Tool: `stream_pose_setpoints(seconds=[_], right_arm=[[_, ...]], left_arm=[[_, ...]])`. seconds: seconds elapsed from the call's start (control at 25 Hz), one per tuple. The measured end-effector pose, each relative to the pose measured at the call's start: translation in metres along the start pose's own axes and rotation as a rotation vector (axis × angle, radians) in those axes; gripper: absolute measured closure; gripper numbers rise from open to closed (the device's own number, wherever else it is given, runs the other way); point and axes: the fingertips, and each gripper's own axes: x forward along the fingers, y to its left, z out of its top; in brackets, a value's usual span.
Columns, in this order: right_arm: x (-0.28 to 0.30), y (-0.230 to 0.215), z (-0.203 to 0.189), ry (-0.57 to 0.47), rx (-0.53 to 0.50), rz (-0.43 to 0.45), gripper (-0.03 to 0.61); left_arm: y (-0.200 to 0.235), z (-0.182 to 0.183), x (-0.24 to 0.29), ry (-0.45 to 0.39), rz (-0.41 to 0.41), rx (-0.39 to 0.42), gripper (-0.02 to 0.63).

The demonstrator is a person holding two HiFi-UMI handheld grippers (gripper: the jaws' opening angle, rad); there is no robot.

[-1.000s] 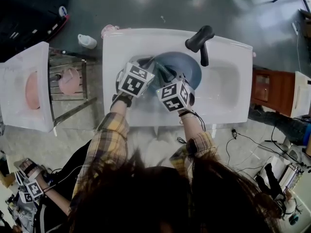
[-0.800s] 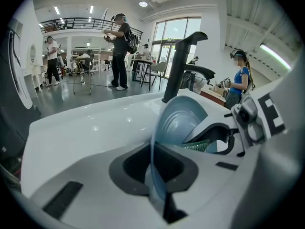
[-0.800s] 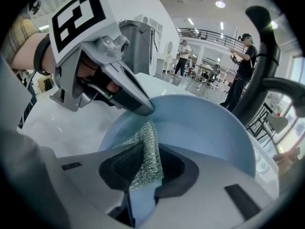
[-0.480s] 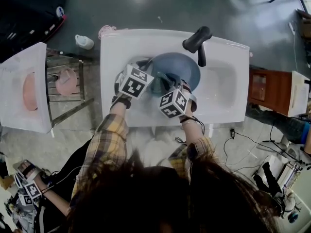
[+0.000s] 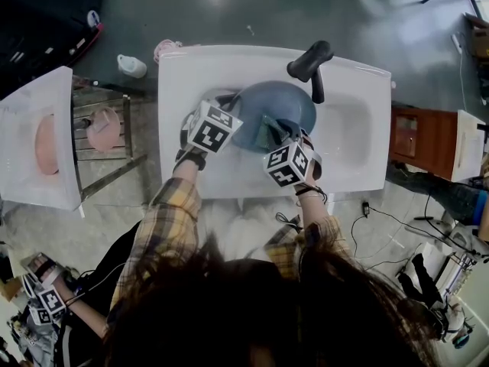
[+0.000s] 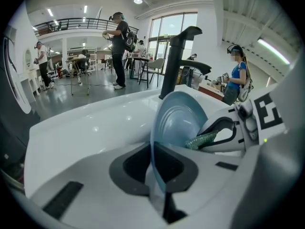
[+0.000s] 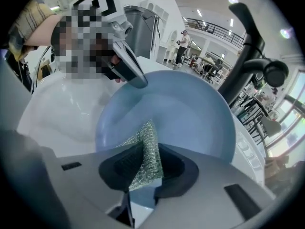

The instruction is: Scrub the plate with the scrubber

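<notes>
A blue plate [image 5: 279,102] stands tilted on edge in the white sink [image 5: 351,140]. My left gripper [image 5: 237,113] is shut on the plate's left rim. In the left gripper view the rim [image 6: 153,142] runs between the jaws of that gripper [image 6: 159,175], which have just been closing a little further on it. My right gripper [image 5: 269,134] is shut on a green mesh scrubber [image 7: 145,149]. That scrubber lies against the plate's face [image 7: 190,113] near its lower edge. From the left gripper view the scrubber [image 6: 202,140] touches the plate [image 6: 178,120].
A black faucet [image 5: 313,61] rises behind the plate at the sink's back. Left of the sink is a metal rack [image 5: 114,132] with a pink dish [image 5: 103,128], a white tub [image 5: 38,140] and a white bottle [image 5: 131,66]. A wooden cabinet [image 5: 416,140] stands right.
My right gripper has slid to the right and toward the sink's near edge, dragging the scrubber across the plate's face. The left gripper has kept the plate in place.
</notes>
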Motion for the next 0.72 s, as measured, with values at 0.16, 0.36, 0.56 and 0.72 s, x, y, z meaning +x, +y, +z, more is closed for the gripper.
stream_pose_setpoints(seconds=[0.16,0.36,0.56,0.72], right_arm=[[-0.007,-0.01,-0.01,0.006,0.02,-0.029,0.48],[-0.015,-0.032,-0.024,0.027,0.032,-0.079,0.479],[-0.026,-0.065,-0.043,0.04,0.074,-0.156,0.479],[-0.033,-0.089,-0.047,0.034,0.089,-0.214,0.479]], left_arm=[[-0.001,0.0,0.0,0.002,-0.006,0.002,0.588],[-0.003,0.0,0.001,0.007,-0.012,0.004,0.588],[-0.004,-0.001,0.001,0.011,-0.024,-0.002,0.588],[-0.006,-0.004,0.001,0.02,-0.028,0.005,0.586]])
